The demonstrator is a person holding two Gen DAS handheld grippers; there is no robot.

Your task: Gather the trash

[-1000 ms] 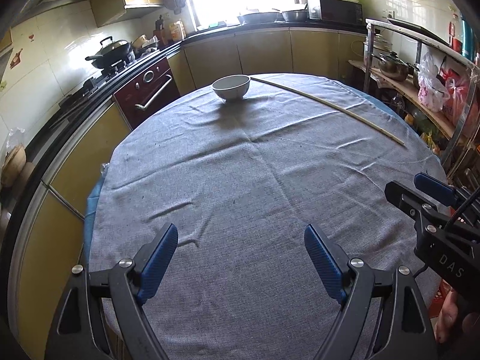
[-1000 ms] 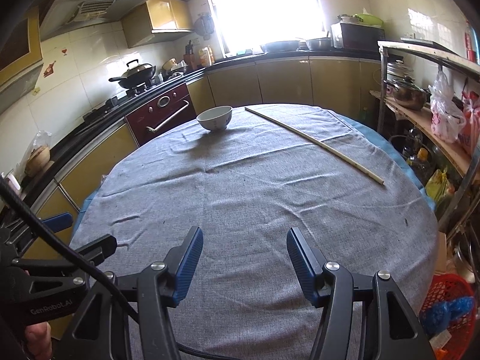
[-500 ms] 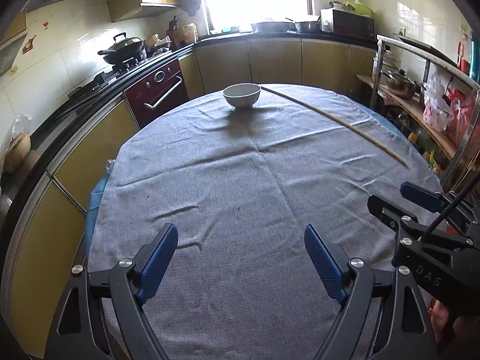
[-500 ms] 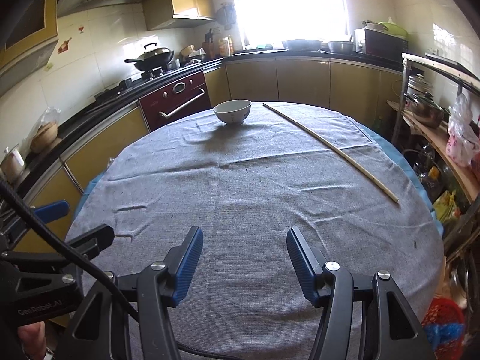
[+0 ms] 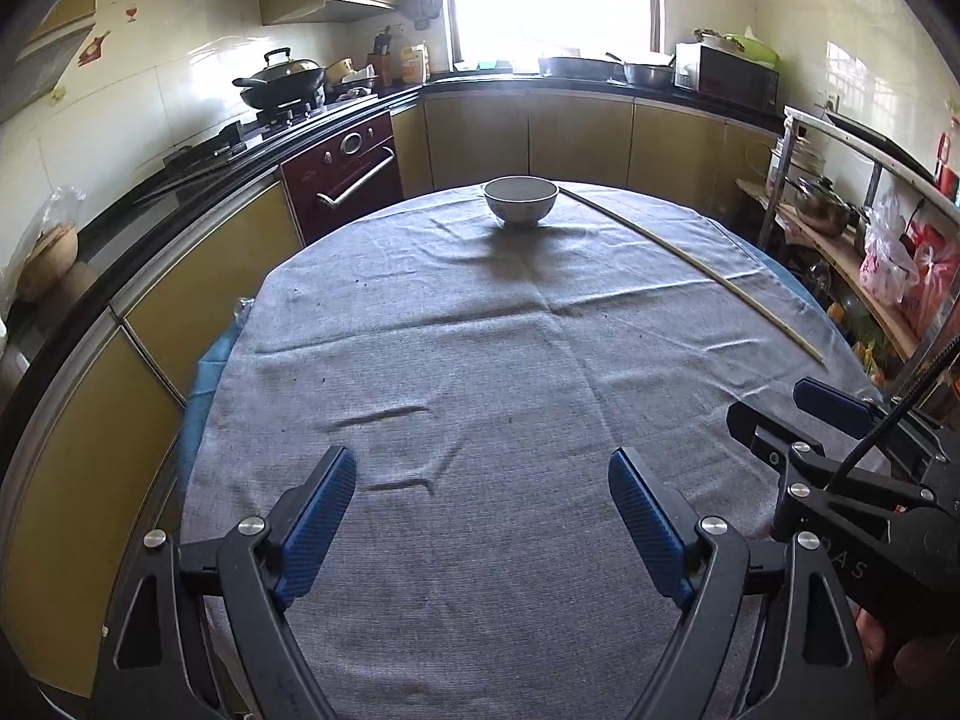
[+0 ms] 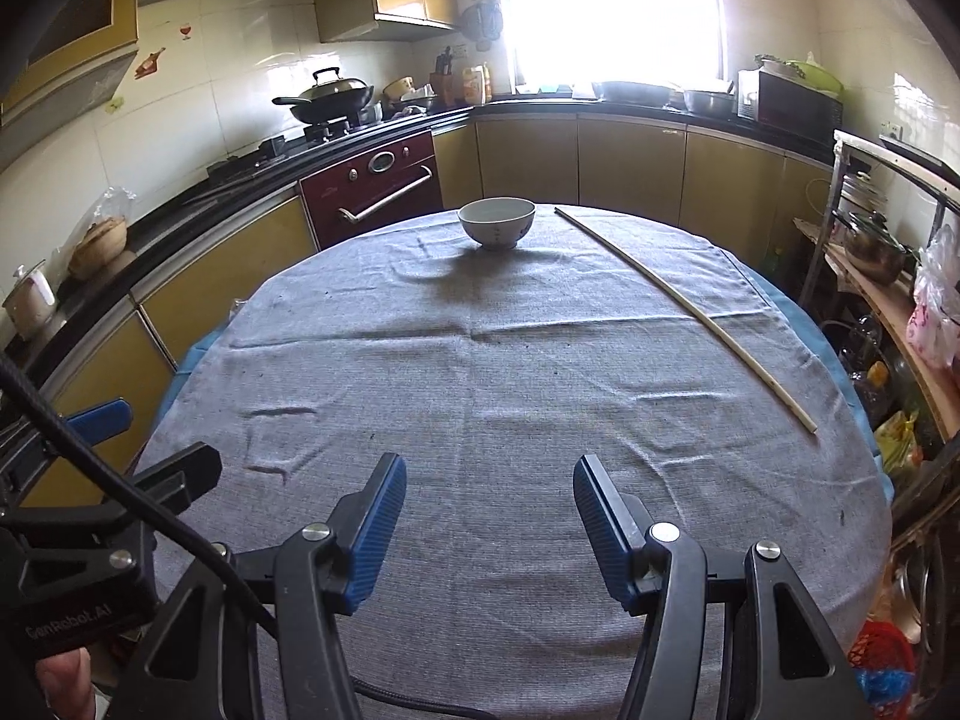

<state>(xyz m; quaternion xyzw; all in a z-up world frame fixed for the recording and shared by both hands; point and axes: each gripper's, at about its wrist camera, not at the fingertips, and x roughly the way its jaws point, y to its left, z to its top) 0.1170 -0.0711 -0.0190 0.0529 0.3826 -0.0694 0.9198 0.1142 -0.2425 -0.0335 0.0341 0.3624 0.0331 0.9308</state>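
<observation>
Ribbed blue fingers [image 5: 318,516] of the left gripper [image 5: 483,516] and those of the right gripper [image 6: 489,525] spread wide, holding nothing, above a round worktop [image 6: 480,390] draped in wrinkled grey cloth. At its far edge stands a white ceramic bowl [image 6: 497,223]; a long pale stick [image 6: 690,312] lies alongside.

Left gripper [image 5: 483,483] is hovering open at bottom centre over a grey tablecloth [image 5: 510,360]; a white bowl [image 5: 521,199] is sitting upper centre.
</observation>
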